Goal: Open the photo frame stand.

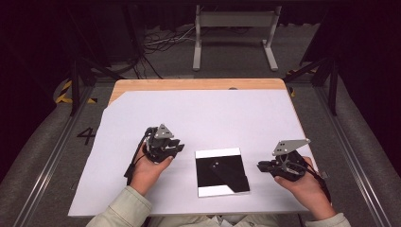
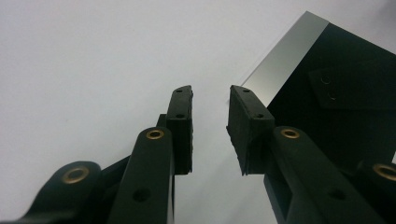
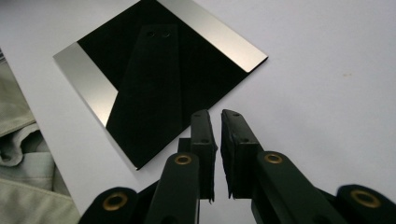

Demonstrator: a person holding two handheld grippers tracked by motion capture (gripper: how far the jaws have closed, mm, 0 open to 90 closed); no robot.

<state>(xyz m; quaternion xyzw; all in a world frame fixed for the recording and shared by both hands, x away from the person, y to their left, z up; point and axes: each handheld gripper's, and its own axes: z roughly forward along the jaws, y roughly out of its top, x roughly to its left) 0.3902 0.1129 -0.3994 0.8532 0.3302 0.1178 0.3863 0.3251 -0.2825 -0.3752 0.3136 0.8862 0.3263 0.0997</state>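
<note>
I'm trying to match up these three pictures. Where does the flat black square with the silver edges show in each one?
High view: black square lies low and centre on the white sheet, between both hands.
Left gripper view: upper right, beyond the claw.
Right gripper view: upper left.
Shared landmark: its silver strips and two small holes.

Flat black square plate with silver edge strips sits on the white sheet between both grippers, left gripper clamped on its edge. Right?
Not quite. The left gripper holds nothing: the left gripper view shows its jaws apart over bare white sheet, beside the flat black square plate with silver edge strips. The rest stands.
</note>
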